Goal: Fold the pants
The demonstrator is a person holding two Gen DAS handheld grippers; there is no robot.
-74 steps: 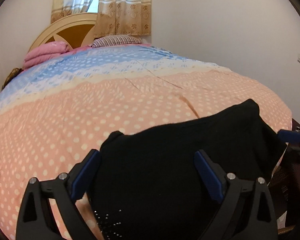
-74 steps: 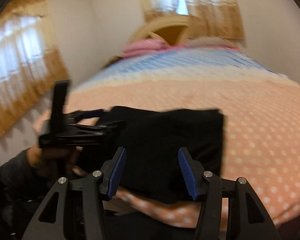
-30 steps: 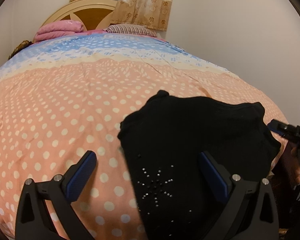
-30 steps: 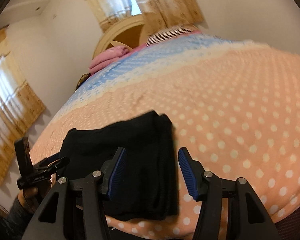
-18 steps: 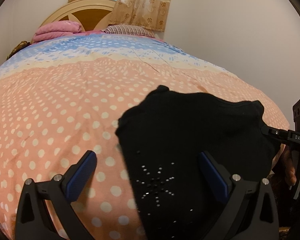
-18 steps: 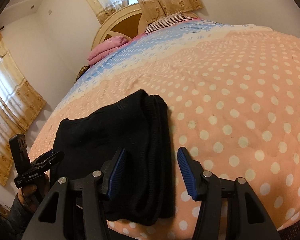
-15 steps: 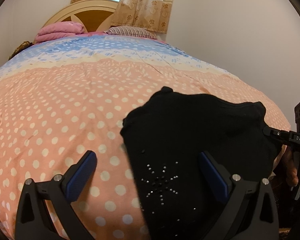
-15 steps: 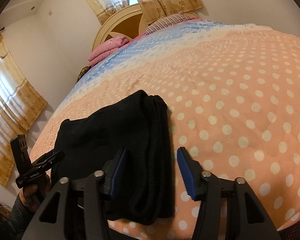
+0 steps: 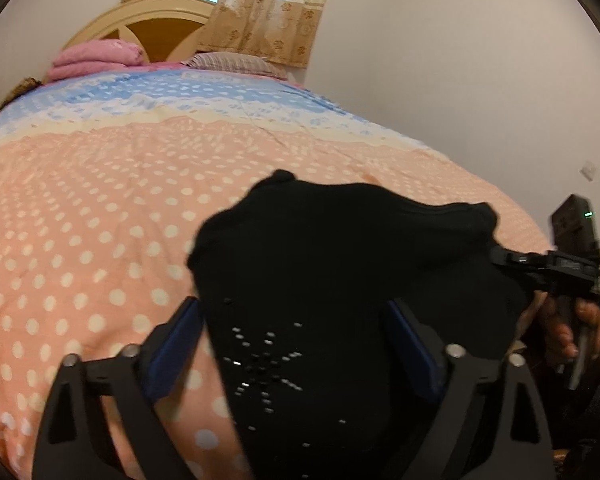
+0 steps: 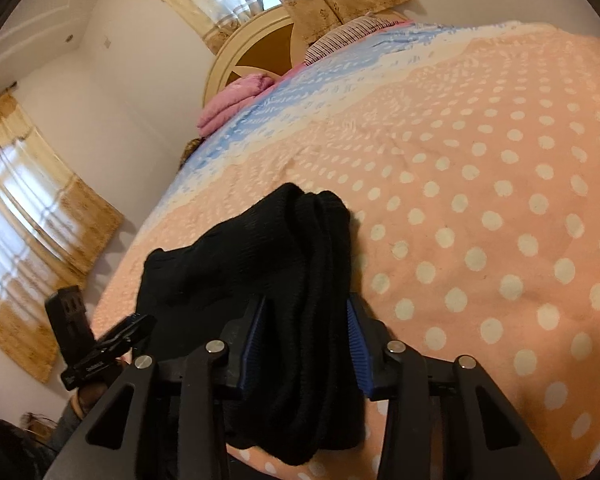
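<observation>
Clamping right gripper (image 10: pixel 300 344) on pants (image 10: pixel 284 264) edge, bundle running straight ahead; left gripper (image 9: pixel 296 344) gaping, straddling.

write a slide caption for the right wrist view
Right gripper astride the folded black pants on a polka-dot bedspread.

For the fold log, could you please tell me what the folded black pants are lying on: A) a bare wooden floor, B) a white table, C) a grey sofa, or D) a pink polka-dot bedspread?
D: the black pants lie on the pink polka-dot bedspread, near its front edge.
</observation>
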